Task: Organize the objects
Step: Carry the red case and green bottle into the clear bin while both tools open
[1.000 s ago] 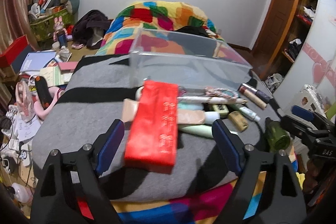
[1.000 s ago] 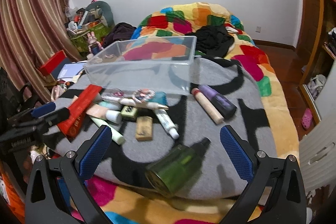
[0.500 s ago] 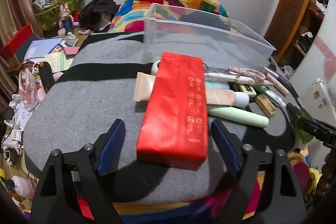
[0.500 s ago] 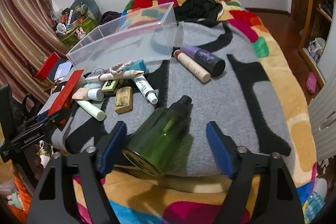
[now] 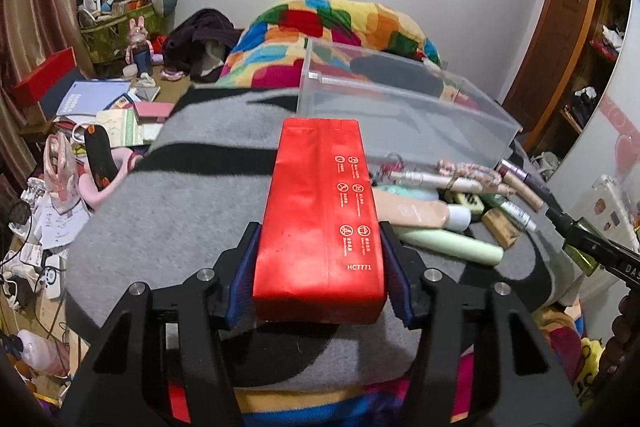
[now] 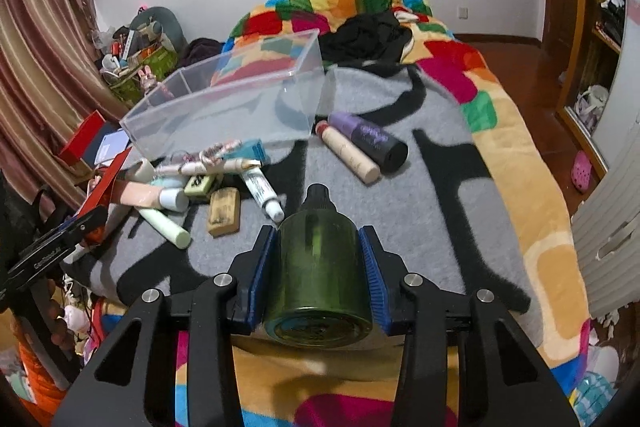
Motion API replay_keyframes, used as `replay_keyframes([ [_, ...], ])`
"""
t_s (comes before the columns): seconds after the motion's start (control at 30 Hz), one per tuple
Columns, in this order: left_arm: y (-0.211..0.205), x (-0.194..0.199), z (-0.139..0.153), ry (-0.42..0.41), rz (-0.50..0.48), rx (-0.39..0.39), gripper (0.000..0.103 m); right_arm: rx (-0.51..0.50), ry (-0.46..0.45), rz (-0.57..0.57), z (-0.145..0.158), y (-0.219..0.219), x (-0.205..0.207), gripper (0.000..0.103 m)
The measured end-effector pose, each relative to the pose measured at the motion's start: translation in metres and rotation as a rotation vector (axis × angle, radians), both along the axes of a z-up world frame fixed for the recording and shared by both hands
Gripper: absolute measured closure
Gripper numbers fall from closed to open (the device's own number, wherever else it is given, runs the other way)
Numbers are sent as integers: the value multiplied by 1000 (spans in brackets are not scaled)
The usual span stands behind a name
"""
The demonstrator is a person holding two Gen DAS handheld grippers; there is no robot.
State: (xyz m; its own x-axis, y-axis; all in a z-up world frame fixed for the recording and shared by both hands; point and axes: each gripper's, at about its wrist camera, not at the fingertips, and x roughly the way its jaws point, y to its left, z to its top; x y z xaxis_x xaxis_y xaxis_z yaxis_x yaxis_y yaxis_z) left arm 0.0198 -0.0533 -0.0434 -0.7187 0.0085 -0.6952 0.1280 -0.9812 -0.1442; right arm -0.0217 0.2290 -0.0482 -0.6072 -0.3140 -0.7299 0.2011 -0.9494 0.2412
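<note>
A long red box (image 5: 320, 187) lies on the grey blanket (image 5: 180, 207). Its near end sits between the jaws of my left gripper (image 5: 320, 239), which are closing, both blue pads against its sides. A dark green pump bottle (image 6: 316, 267) lies base toward the camera between the closing jaws of my right gripper (image 6: 316, 239), pads touching it. Beyond stands a clear plastic bin (image 6: 224, 115), nothing visible inside. In front of the bin lie a purple bottle (image 6: 372, 141), a beige tube (image 6: 348, 155), a white tube (image 6: 262, 193), a pale green tube (image 6: 164, 227) and a tan bar (image 6: 224, 211).
The blanket covers a bed with a patchwork quilt (image 6: 460, 67) and a heap of black clothes (image 6: 368, 39) at the far end. Papers, bags and a red case (image 5: 44, 79) crowd the floor to the left. Wooden shelves (image 5: 600, 47) stand to the right.
Both grippers came forward and narrowed from wide open. The left now flanks the red box's near end, and the right has come around the green bottle.
</note>
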Motion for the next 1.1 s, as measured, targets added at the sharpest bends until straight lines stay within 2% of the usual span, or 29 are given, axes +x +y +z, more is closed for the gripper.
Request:
replay_keyframes([
  [0.27,-1,-8,40,108,-23,2,47,-15,84,55,29,-14,-21,65],
  [0.43,5,-28,56,137,-50,-23,47,-18,146,108,49,-33,-39,65],
  [0.67,11,-67,55,90,-97,-2,47,-20,168,154,60,-55,-76,65],
  [1.1,17,-150,39,-94,-179,16,47,2,11,220,30,-89,-156,65],
])
